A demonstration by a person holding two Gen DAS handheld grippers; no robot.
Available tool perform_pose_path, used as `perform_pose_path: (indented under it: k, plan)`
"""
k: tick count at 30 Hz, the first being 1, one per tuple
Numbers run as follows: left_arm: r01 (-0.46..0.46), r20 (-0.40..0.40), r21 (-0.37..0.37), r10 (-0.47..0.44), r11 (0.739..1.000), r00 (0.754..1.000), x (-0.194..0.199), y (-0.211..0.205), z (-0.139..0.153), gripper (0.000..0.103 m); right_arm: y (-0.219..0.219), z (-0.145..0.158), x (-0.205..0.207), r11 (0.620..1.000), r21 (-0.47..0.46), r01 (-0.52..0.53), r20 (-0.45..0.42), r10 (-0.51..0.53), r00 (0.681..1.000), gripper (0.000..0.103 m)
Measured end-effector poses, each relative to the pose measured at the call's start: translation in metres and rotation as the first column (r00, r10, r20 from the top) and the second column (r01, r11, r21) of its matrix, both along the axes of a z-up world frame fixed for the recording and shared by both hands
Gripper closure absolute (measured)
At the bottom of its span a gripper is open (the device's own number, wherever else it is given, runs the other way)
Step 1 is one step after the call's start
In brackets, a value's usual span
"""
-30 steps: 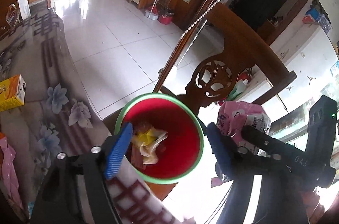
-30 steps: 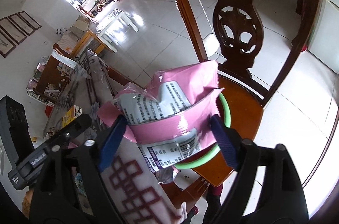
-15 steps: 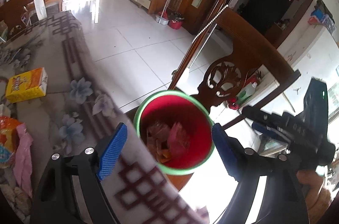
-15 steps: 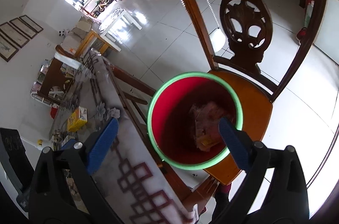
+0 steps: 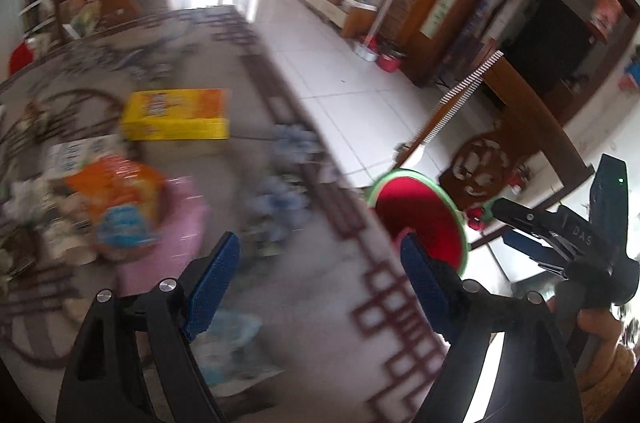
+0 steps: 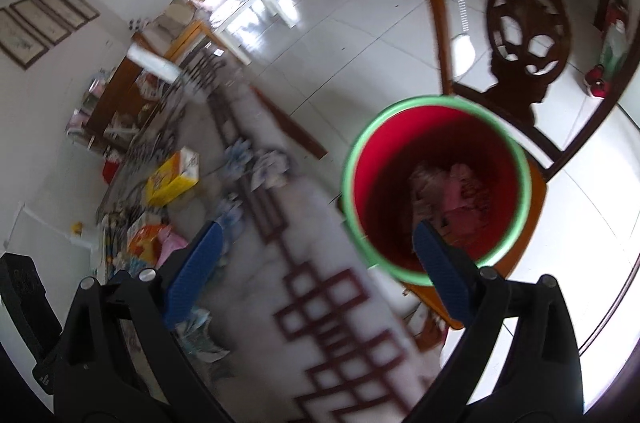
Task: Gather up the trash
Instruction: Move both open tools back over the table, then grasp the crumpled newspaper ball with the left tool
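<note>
A red bucket [image 6: 400, 183] with a green rim stands on a wooden chair seat [image 6: 536, 191] beside the table; a pink packet [image 6: 460, 195] and other wrappers lie in it. My right gripper [image 6: 316, 229] hangs open and empty over the table edge, its right finger in front of the bucket's near rim. My left gripper [image 5: 320, 247] is open too, with nothing between its fingers, above the tablecloth. The bucket [image 5: 420, 219] sits just right of it. To its left on the table lie an orange snack bag [image 5: 116, 183], a pink wrapper [image 5: 180, 223] and a yellow box [image 5: 176, 115].
The table wears a grey flowered cloth [image 5: 360, 303] with a maroon lattice border. A pale blue wrapper [image 5: 224, 335] lies under the left gripper. The carved chair back [image 6: 524, 39] rises behind the bucket. White tiled floor [image 5: 340, 63] stretches beyond the table edge.
The pink packet left my right gripper and dropped into the bucket; its jaws stand wider. My left gripper swung left from over the bucket to over the table, and both views are blurred.
</note>
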State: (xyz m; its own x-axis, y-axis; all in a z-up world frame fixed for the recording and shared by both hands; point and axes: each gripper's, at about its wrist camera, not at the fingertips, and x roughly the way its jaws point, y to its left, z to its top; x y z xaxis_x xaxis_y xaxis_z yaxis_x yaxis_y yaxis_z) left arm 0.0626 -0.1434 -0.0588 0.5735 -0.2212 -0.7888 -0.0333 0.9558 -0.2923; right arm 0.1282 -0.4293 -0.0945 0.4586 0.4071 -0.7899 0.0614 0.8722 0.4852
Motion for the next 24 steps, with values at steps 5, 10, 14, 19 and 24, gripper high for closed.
perform_pose_path:
  k: [5, 10, 14, 19, 24]
  plan:
    - [-0.090, -0.017, 0.039, 0.091, 0.995, 0.996, -0.030, 0.061, -0.008, 0.024, 0.054, 0.003, -0.006, 0.997, -0.016, -0.076, 0.001, 0.076, 0.997, 0.008]
    - [-0.156, -0.083, 0.046, 0.159, 0.987, 0.984, -0.058, 0.109, -0.030, 0.024, 0.096, 0.003, -0.017, 0.993, -0.017, -0.113, -0.009, 0.113, 0.994, 0.008]
    - [-0.154, -0.157, 0.046, 0.160, 0.987, 0.975, -0.067, 0.130, -0.057, 0.024, 0.126, 0.000, -0.027, 0.989, -0.026, -0.146, -0.019, 0.146, 0.989, 0.008]
    - [-0.131, -0.218, -0.023, 0.123, 0.991, 0.968, -0.069, 0.142, -0.075, 0.024, 0.149, 0.003, -0.042, 0.984, -0.049, -0.169, -0.017, 0.168, 0.986, 0.008]
    - [-0.083, -0.227, -0.040, 0.072, 0.996, 0.971, -0.064, 0.142, -0.084, 0.024, 0.159, 0.004, -0.051, 0.984, -0.068, -0.164, -0.022, 0.163, 0.986, 0.008]
